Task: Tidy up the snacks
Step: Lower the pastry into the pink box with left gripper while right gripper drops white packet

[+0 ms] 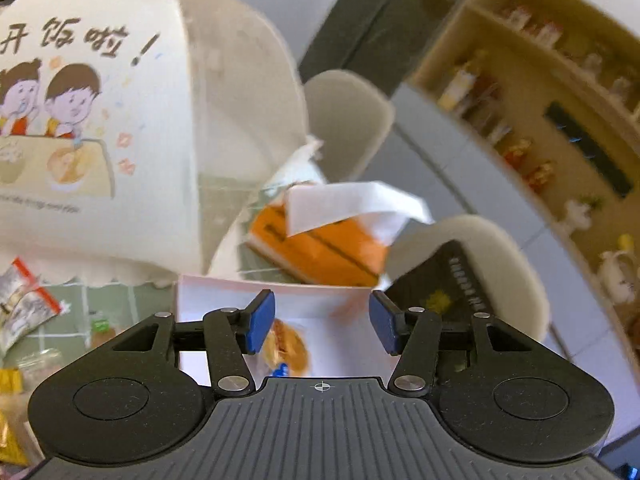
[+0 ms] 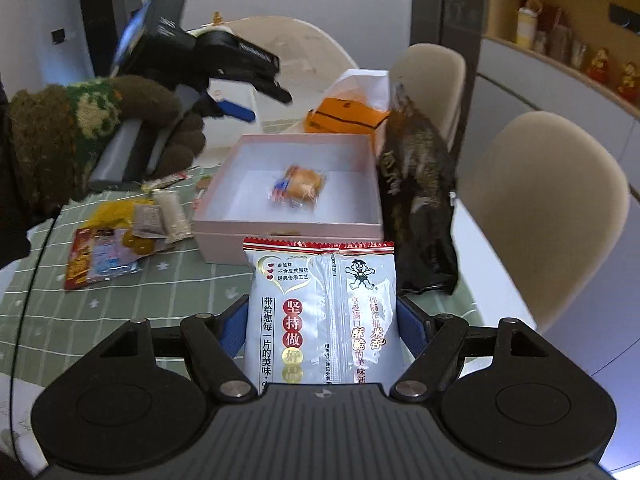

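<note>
My right gripper (image 2: 322, 332) is shut on a white rice-cracker packet (image 2: 320, 312) with a red top edge, held upright just in front of the pink box (image 2: 288, 224). One wrapped bun (image 2: 300, 186) lies in the box. In the left wrist view my left gripper (image 1: 322, 320) hovers over the same box (image 1: 224, 292), open, nothing between its blue pads (image 1: 262, 320); the bun (image 1: 286, 346) shows below them. The right wrist view shows the left gripper (image 2: 240, 96) raised at the box's far left, in a knitted-gloved hand (image 2: 80, 128).
Several loose snack packets (image 2: 128, 236) lie on the green checked cloth left of the box. A black bag (image 2: 420, 208) stands against the box's right side. Behind are an orange tissue pack (image 2: 344, 118), a white mesh food cover (image 1: 100, 120) and beige chairs (image 2: 540, 208).
</note>
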